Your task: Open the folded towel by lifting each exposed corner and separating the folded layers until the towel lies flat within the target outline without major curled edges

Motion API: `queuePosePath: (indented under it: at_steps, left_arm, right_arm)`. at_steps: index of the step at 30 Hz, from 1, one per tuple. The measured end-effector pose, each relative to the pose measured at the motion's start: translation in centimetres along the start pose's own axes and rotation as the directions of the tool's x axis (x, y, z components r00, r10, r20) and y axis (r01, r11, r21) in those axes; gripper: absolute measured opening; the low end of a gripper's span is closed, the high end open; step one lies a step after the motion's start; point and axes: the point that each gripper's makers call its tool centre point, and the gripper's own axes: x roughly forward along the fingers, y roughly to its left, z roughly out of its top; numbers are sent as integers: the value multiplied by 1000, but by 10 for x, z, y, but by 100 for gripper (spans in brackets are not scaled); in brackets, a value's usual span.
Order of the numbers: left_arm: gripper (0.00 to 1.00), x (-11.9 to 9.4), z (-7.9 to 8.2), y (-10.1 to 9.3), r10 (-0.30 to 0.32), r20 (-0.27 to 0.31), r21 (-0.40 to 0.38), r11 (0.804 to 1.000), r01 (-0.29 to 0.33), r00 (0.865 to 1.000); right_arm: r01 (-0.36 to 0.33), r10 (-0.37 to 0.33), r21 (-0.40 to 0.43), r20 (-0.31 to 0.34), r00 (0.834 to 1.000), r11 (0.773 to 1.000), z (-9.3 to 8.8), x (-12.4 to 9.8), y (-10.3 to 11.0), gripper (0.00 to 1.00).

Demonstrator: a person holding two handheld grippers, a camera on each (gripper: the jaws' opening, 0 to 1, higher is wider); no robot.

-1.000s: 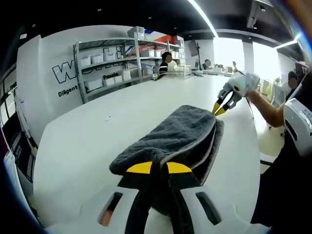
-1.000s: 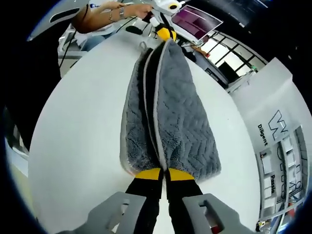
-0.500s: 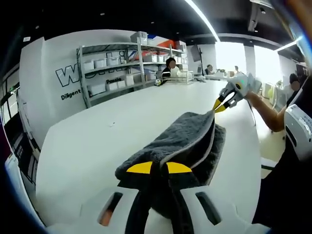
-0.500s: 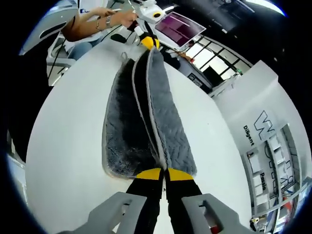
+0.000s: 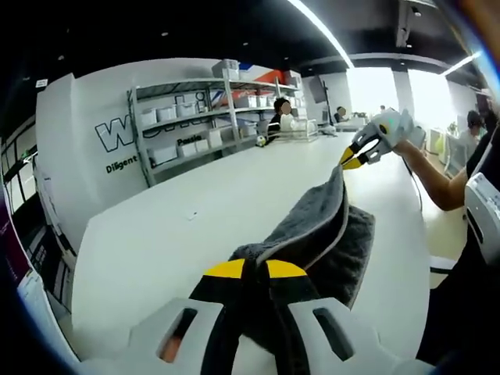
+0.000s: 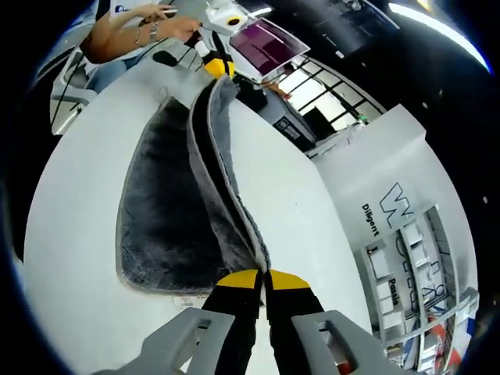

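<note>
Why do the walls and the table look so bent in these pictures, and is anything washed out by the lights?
In both views the fisheye lens curves straight lines: the table edge and the shelves bow. In the left gripper view the windows and ceiling light strip glare white. In the right gripper view the towel stays sharp, its pile visible, with a thin shadow beneath.

The left claw (image 5: 255, 269) is closed, its yellow-tipped jaws pinching the towel's (image 5: 312, 230) edge, raised above the worktop (image 5: 156, 242). The right claw (image 6: 262, 279) is likewise clamped on the opposite end of that edge. Seen from the left gripper view, a bare forearm (image 5: 437, 183) reaches out behind the right claw.
</note>
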Motion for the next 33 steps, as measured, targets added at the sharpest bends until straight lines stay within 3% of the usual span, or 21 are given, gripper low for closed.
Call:
queuePosePath:
  at_steps: [3,10,20,33]
  left_arm:
    - [7,3,4,10,41,15,9,999,-41,999]
    - [7,9,11,33,90,57,-32,996,-89,994]
    - [6,25,17,60,149,98,-64,988,-143,984]
    - [6,64,12,94,219,80,-73,974,-213,973]
  right_arm:
    - [48,-48,-2,-7,999,999,6,4,-14,0]
    - [89,-90,-24,-20,996,996,13,18,-33,0]
    - [169,-169,2,-60,984,986,5,45,-61,0]
    - [204,-198,64,-99,975,977,-15,87,-80,0]
